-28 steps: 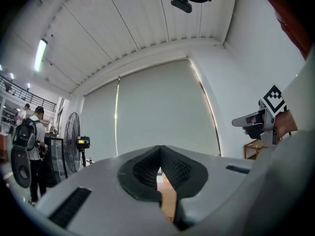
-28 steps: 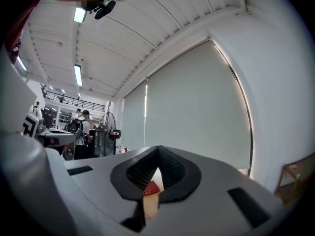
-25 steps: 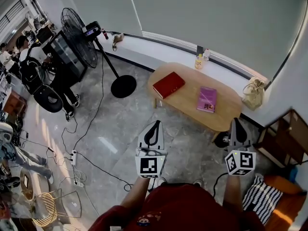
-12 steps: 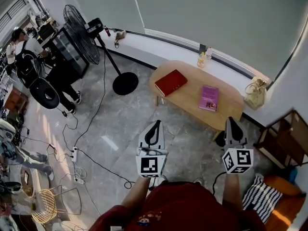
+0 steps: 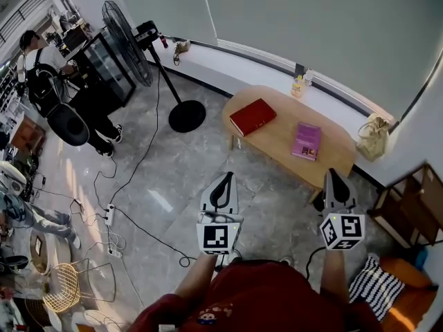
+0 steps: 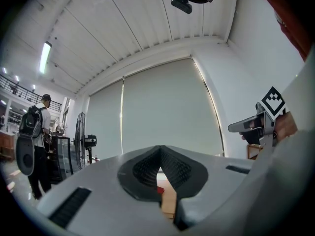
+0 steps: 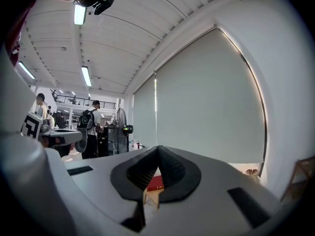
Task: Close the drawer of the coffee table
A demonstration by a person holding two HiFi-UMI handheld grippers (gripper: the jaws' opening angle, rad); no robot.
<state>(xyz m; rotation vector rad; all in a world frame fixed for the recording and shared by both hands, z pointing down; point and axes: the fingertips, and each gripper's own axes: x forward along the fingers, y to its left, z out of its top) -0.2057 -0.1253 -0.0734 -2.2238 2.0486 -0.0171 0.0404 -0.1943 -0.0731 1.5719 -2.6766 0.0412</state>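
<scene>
I held both tools level over the floor, on the near side of the low wooden counter and well short of it. The left hand-held gripper was closed with nothing in it, its pads meeting at the tip. The right hand-held gripper looked the same, pressed together and empty, and it pointed towards the counter's near right end.

A red book lay on the left part of the top and a purple book on the right part.

I could not find the drawer in any view. From above I saw only the top, and both gripper views caught little more than a sliver of wood and the red book between the pads. So I couldn't judge whether the drawer stood out or sat flush. The scene fitted an approach to a drawer that was out, or a stand-off from one already pushed home.

By my judgement, the next need was a lower look at the counter's side, to read the drawer front.
</scene>
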